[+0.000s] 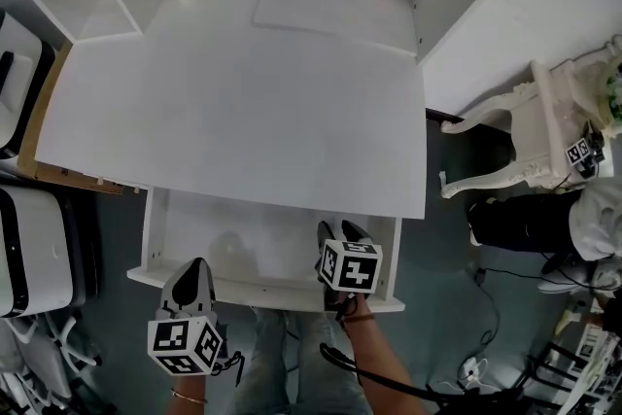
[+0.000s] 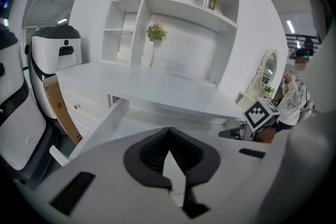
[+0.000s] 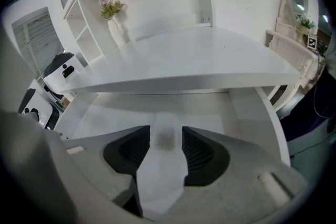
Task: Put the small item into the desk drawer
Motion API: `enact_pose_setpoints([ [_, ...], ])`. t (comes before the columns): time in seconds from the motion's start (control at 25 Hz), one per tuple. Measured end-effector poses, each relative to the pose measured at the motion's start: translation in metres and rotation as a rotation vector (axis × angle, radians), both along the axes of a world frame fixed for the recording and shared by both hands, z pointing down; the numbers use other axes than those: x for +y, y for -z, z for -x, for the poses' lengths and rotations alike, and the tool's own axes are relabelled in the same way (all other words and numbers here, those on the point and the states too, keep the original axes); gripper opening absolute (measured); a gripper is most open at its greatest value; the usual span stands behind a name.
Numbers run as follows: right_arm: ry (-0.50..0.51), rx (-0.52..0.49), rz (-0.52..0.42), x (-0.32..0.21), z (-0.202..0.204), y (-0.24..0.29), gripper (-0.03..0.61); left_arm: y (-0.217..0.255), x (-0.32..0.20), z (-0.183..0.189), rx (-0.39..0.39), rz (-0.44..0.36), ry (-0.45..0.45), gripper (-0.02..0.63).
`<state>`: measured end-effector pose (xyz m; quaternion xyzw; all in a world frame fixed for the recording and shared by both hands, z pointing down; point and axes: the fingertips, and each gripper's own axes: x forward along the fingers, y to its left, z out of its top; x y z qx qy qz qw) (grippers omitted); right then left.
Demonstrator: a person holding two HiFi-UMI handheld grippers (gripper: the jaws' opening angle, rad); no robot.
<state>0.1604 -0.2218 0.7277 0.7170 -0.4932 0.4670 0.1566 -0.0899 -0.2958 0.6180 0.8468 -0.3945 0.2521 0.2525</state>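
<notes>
Right gripper [image 1: 340, 230] is over the open drawer [image 1: 153, 238], nose down, fingers [image 3: 131, 152] spread wide, nothing pinched. The small item [image 3: 165, 135] sits in the gap between the 2 fingers and reaches a little past the tips. It's pale and blurred, so I'd say it lies on the drawer floor, but I can't rule out an edge touching a pad. Head view doesn't show it; the gripper covers it.

Left gripper [image 2: 168, 131]: fingers pressed together at the tips, empty. It hangs just outside the drawer's front panel [image 1: 262, 289], well left of the right fingers.

My read: drop looks done, drawer not yet shut.

Risks from here:
- Item is close to both pads. Any sideways drift on the way out and a finger drags or flips it.
- Desk top [image 1: 243, 112] edge overhangs just ahead of and above the right fingertips. Exit forward instead of back and up and the gripper knocks it.
- Pushing the front panel with the right fingers inside the drawer traps them against the desk edge.
- Hard shove with the closed left tips: the light item slides on the smooth floor, or the tips slip off the panel.
</notes>
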Motion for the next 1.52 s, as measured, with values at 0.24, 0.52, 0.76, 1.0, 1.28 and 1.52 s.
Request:
enact_pose_setpoints([
  [0.24, -0.013, -0.001, -0.048, 0.015, 0.009, 0.036, 0.186, 0.019, 0.009, -0.003, 0.028, -0.015, -0.013, -0.006],
  [0.52, -0.033, 0.085, -0.179, 0.024, -0.002, 0.121, 0.084, 0.061, -0.001, -0.02, 0.106, -0.071, -0.021, -0.006],
  [0.76, -0.06, 0.163, -0.277, 0.043, -0.017, 0.193, 0.006, 0.114, -0.011, -0.048, 0.18, -0.162, -0.063, -0.006],
  [1.0, -0.07, 0.247, -0.357, 0.051, -0.032, 0.253, 0.006, 0.179, -0.017, -0.092, 0.246, -0.271, -0.165, -0.006],
  [1.28, -0.154, 0.412, -0.484, 0.077, -0.077, 0.337, 0.006, 0.257, -0.035, -0.124, 0.314, -0.416, -0.236, -0.006],
  [1.52, -0.281, 0.486, -0.542, 0.113, -0.111, 0.371, 0.006, 0.283, -0.047, -0.131, 0.327, -0.469, -0.253, -0.006],
])
